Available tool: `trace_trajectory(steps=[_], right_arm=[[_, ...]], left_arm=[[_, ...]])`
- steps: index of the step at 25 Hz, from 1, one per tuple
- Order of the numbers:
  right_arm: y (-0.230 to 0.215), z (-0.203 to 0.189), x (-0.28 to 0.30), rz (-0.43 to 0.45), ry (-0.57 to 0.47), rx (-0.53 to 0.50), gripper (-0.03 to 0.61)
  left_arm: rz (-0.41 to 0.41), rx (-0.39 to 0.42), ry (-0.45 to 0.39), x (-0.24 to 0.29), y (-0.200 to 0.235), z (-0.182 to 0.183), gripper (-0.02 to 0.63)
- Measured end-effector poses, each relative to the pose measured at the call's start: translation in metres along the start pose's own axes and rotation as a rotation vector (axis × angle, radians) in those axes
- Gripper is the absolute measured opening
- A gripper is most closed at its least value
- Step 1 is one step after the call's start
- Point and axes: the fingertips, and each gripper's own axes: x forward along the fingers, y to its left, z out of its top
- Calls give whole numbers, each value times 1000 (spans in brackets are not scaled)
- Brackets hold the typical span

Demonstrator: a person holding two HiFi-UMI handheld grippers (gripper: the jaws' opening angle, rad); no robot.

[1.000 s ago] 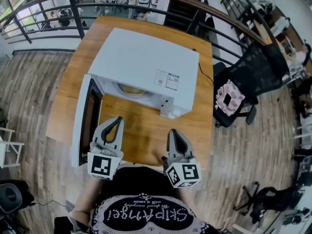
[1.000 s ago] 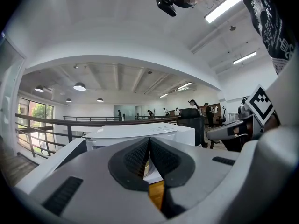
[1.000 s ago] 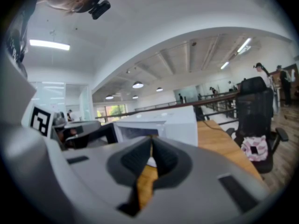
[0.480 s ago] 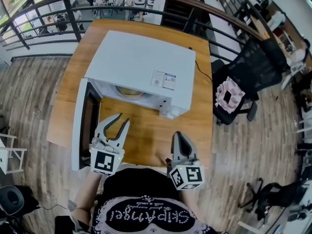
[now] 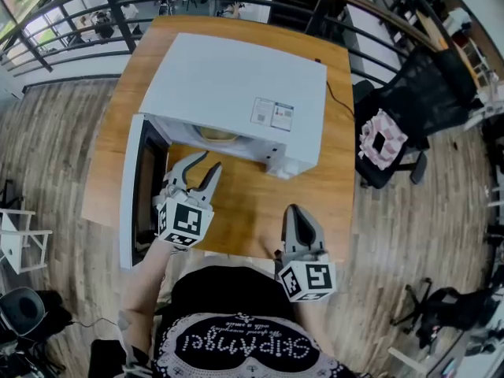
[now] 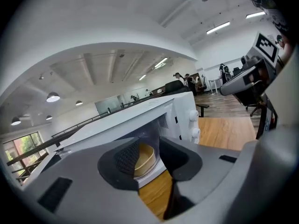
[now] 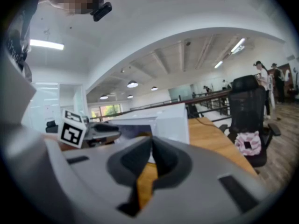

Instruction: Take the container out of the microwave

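Observation:
The white microwave (image 5: 236,85) stands on the wooden table (image 5: 236,211) with its door (image 5: 134,191) swung open to the left. Inside sits a round tan container (image 5: 216,136), which shows through the gap of the left jaws in the left gripper view as the container (image 6: 145,163). My left gripper (image 5: 201,168) hovers just before the opening; its jaws are opening and nothing is between them. My right gripper (image 5: 295,211) stays shut and empty over the table's near right part, short of the microwave's control panel (image 5: 276,164).
A black office chair (image 5: 417,101) with a pink and white thing (image 5: 378,144) on it stands right of the table. A dark railing (image 5: 79,10) runs behind. A cable (image 5: 335,101) trails from the microwave's back. A white stool (image 5: 20,239) stands at the left.
The left gripper's jaws have gone from shut to wide apart, and it has moved forward toward the microwave's opening. The right gripper has stayed in place.

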Motion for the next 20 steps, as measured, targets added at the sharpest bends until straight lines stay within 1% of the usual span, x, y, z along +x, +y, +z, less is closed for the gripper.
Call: trace_trajectory(steps=[2,5,9,15,20], right_arm=[[-1,-2,-2,-4,8,6,34],[-3,-6,-5,-15,18,16,34],[-8,-10,-6,-32,23,23,34],[-13,-8,-4,-52,21,30,34],[-18,-9,0,-70,21,45,34]], left_arm=[[-10,40,31,10,1,-8,159],[-26,125,100,25,3,-26,161],[-61,206,173,46,1,-50,161],[-136,282,255,73,1,-73,161],[-195,334,289,91,0,-84,161]])
